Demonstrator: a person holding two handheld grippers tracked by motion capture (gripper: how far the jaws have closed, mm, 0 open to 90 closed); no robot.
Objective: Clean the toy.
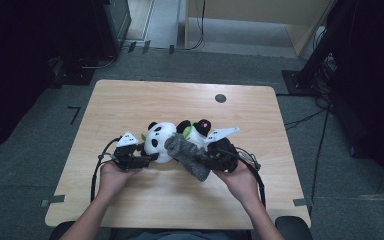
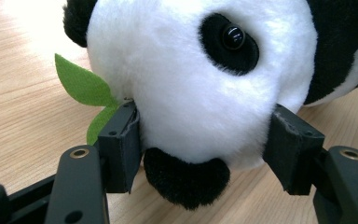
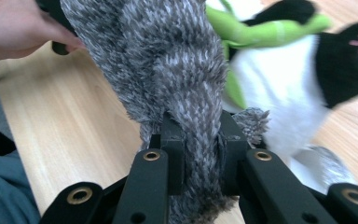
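Left tongs point(image 2: 205, 140) clamped on plush panda point(image 2: 186, 79) head; right tongs point(image 3: 200, 144) clamped on fuzzy grey scarf point(image 3: 168, 60).

plush panda point(image 2: 186, 88), fuzzy knit scarf point(image 3: 168, 60), wood table point(image 1: 130, 100)

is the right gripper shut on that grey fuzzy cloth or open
Shut on it. In the right gripper view the right gripper has both pads pinching the grey fuzzy cloth, which is squeezed narrow between them.
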